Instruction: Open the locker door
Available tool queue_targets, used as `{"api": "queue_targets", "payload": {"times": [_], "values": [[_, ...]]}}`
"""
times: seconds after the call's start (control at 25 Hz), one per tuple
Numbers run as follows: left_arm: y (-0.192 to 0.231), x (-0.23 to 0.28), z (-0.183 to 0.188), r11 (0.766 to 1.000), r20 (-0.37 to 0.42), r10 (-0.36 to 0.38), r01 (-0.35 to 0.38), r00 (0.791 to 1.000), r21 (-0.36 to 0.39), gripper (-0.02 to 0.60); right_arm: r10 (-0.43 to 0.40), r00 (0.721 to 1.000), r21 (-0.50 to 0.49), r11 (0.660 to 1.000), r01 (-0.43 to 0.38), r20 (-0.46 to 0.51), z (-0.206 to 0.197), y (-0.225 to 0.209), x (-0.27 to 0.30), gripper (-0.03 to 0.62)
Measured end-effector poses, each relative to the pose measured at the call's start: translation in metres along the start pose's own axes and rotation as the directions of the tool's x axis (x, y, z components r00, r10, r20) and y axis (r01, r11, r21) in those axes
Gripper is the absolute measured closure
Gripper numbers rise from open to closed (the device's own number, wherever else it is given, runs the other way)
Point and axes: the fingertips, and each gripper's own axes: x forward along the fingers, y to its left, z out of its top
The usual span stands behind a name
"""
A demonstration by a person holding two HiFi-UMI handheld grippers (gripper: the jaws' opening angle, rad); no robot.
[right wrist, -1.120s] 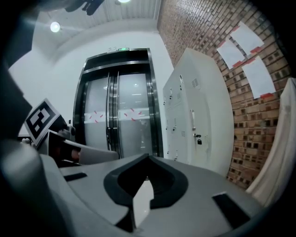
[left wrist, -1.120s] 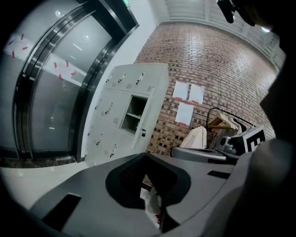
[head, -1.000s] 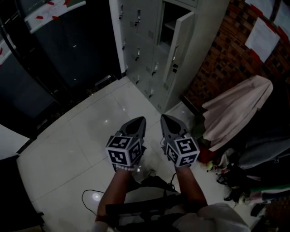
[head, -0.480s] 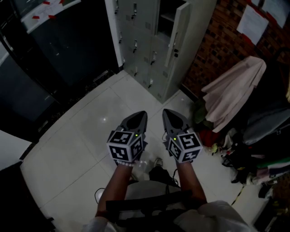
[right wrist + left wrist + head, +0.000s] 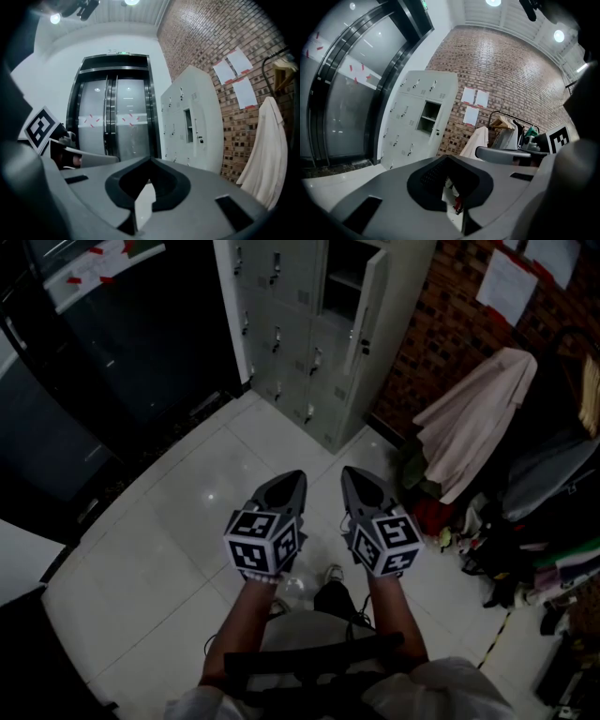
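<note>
Left gripper [image 5: 292, 480] and right gripper [image 5: 353, 474] side by side, jaws fully closed, nothing held, locker [image 5: 281, 334] well ahead, one locker door [image 5: 368, 315] standing open

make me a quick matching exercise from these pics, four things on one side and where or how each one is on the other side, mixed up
Things:
1. locker door
2. pale garment
3. sheets of paper
4. right gripper

Place or state:
A. stuck on the brick wall
B. shut, holding nothing
C. swung open
D. hanging at the right of the head view, above the clutter

Pairs: 1-C, 2-D, 3-A, 4-B
</note>
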Motion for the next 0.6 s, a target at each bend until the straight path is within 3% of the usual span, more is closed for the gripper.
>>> {"api": "queue_targets", "payload": {"times": [0.6], "values": [[0.017,-0.013,0.017,1.0,0.04,0.017,-0.016,0.999,-0.026,0.592,0.049,0.999,-0.046,0.998,-0.049,0.0,0.014,0.022,0.019,0.595]]}}
